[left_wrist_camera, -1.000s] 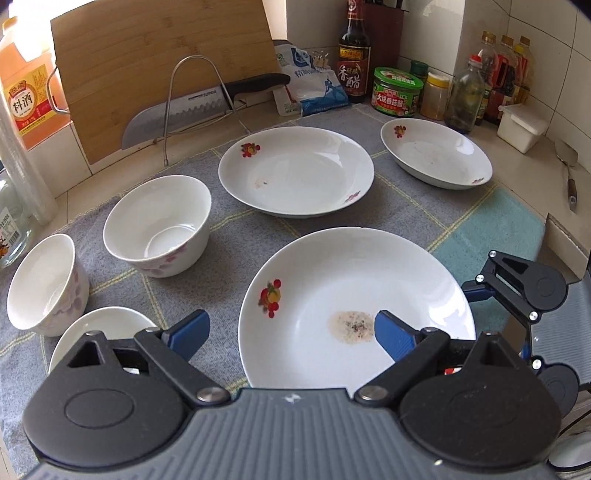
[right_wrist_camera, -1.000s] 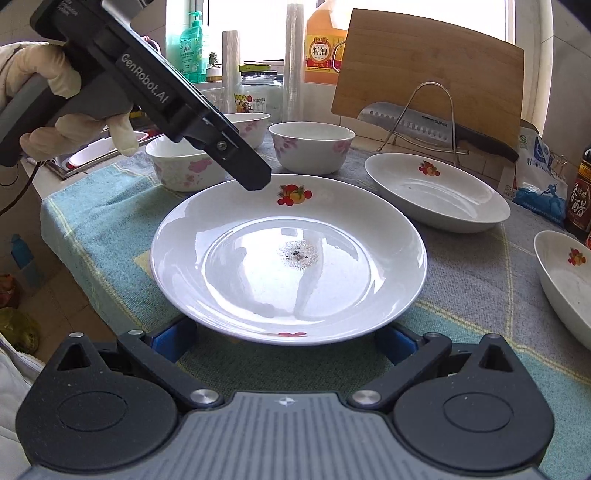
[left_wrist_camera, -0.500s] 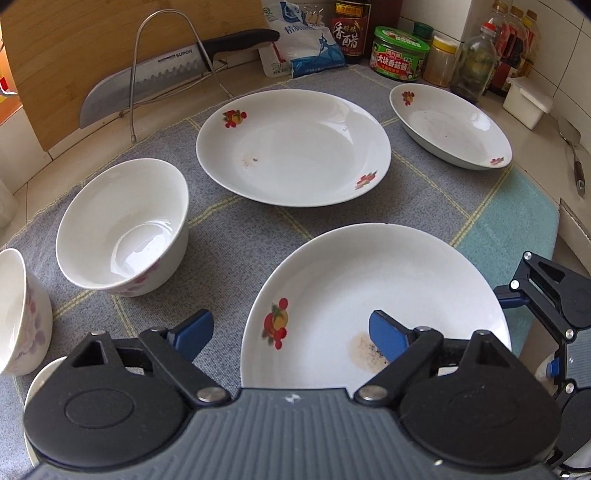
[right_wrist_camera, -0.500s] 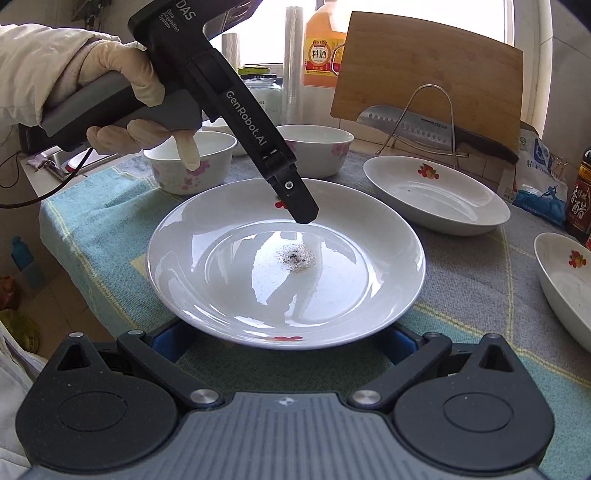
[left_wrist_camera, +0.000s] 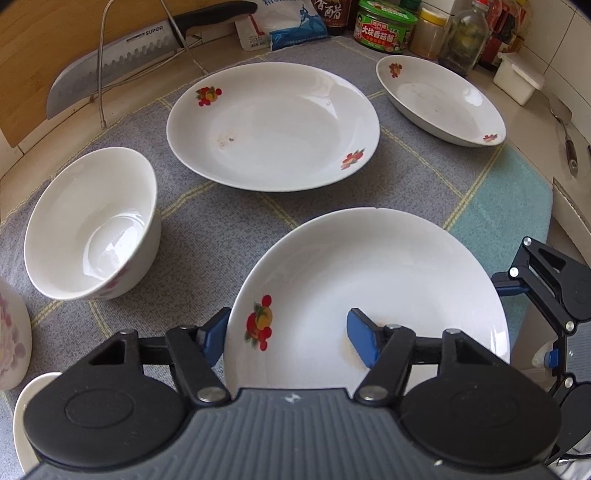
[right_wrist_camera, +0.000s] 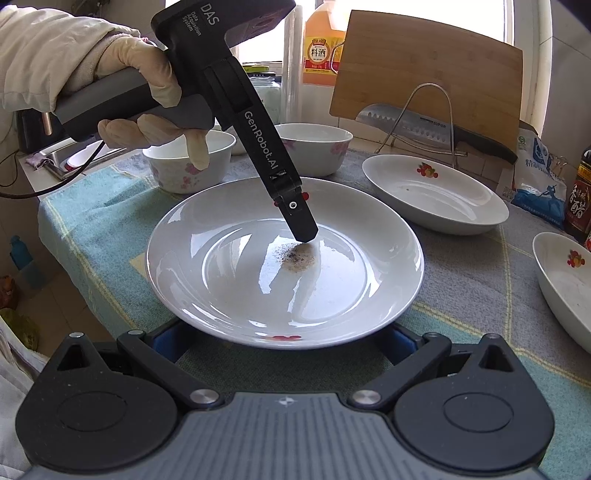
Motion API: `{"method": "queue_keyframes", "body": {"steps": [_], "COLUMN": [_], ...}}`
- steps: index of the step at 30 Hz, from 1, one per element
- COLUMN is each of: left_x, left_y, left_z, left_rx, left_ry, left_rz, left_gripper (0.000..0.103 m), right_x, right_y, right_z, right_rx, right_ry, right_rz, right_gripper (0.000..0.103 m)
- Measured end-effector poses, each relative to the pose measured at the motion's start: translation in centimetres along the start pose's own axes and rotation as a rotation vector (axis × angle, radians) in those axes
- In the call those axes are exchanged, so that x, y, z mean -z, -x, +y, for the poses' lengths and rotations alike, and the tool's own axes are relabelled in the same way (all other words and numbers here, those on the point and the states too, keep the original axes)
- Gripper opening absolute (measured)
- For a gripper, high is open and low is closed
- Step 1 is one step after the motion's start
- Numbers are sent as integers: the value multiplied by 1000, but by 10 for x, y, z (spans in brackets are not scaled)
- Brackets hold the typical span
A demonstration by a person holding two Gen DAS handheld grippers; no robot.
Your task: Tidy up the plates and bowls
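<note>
A white plate with a fruit print and a dark stain (left_wrist_camera: 369, 280) (right_wrist_camera: 284, 266) lies on the cloth nearest me. My left gripper (left_wrist_camera: 290, 341) is open and straddles its near-left rim, one blue finger outside the rim and one over the stained well; in the right wrist view its finger (right_wrist_camera: 301, 221) touches down by the stain. My right gripper (right_wrist_camera: 280, 341) is open, its fingers low on either side of the plate's opposite edge. A second plate (left_wrist_camera: 273, 125) (right_wrist_camera: 436, 194) and a third (left_wrist_camera: 441, 99) (right_wrist_camera: 565, 280) lie beyond. A white bowl (left_wrist_camera: 92, 225) (right_wrist_camera: 314, 147) stands left.
More flowered bowls (right_wrist_camera: 190, 164) stand at the cloth's far left. A knife (left_wrist_camera: 122, 48) rests on a wire rack before a wooden board (right_wrist_camera: 428, 66). Bottles, a green tin (left_wrist_camera: 386, 26) and a salt bag (left_wrist_camera: 280, 22) line the back. The counter edge drops off right of the teal cloth (left_wrist_camera: 502, 206).
My left gripper has moved forward and down, so its fingers now straddle the near plate's rim and reach the stain. The right gripper has held still.
</note>
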State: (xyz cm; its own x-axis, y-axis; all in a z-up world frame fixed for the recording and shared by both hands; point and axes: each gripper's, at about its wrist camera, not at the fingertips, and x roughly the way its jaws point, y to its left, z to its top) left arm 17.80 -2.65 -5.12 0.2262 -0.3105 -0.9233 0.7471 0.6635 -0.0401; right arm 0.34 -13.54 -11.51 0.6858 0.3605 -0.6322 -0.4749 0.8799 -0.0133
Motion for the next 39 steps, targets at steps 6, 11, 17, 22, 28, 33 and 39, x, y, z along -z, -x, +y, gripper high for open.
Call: {"method": "queue_keyframes", "body": {"steps": [6,11,17,22,28,33,39], "left_x": [-4,-7,-9,-12,-14,-17,-17], "left_y": [-2,-5,-7,-8,-8,-10,-9], "left_z": [2,3,3,4,5,5,5], "left_rx": [19,27,40,50,68,80,87], "left_ry": [-2,-6,-12,-25,-43,-63,-65], "left_rz": [8,16,30,44,62,79,85], "left_gripper": [66,66,66,66,66,66,66], "right_x": [-1,-1,-1,-2,-2,-3,-4], "right_y": [-1,-1,-1,-1,-2,-2,-2], "right_z": [1,0,2,2,1,1,2], "right_rx": [-3,-7,-7,-9,-9,-8,-6], "right_ry": [5,9,8,9,9,7,5], "right_rz": [4,6,4,8,10,15,20], "right_gripper": [103,103,103,103,103,103,103]}}
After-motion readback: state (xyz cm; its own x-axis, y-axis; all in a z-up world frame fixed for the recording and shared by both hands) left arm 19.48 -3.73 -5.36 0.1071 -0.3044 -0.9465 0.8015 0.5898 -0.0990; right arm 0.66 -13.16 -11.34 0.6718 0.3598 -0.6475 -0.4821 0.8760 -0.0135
